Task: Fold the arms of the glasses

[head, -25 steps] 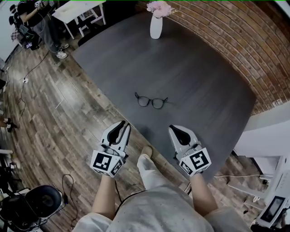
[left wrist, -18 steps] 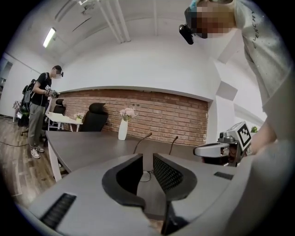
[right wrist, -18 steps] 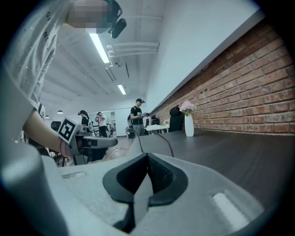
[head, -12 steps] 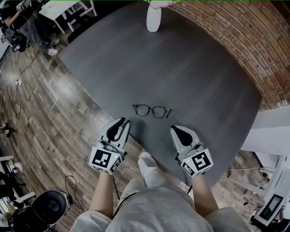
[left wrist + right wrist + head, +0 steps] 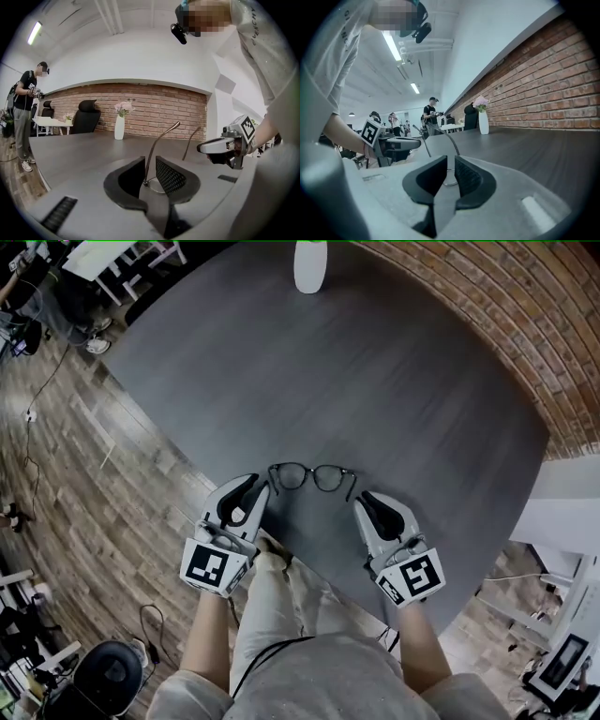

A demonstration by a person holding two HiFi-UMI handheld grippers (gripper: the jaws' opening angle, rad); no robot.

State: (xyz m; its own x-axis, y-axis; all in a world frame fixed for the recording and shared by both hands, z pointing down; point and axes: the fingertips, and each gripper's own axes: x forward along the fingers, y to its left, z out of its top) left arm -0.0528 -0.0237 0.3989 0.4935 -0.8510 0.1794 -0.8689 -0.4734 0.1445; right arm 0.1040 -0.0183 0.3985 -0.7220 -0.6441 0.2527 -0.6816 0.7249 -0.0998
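Observation:
Black-rimmed glasses [image 5: 312, 477] lie on the dark round table [image 5: 394, 381] with both arms unfolded, pointing toward me. My left gripper [image 5: 259, 487] has reached the left arm. In the left gripper view that arm [image 5: 158, 146] rises through the gap of the left gripper [image 5: 150, 165], whose pads stand apart from it. My right gripper [image 5: 359, 502] is at the other arm. Its jaws have just been opening, and the thin arm [image 5: 451, 138] shows in the gap of the right gripper [image 5: 449, 163], untouched.
A white vase [image 5: 309, 266] with flowers stands at the table's far side, near the brick wall [image 5: 525, 343]. The table's near edge [image 5: 309, 549] runs just under both grippers. People [image 5: 26, 117] stand off to the left on the wood floor.
Both grippers have moved forward and down from the table's near edge to the glasses, so that each arm now lies between a pair of jaws.

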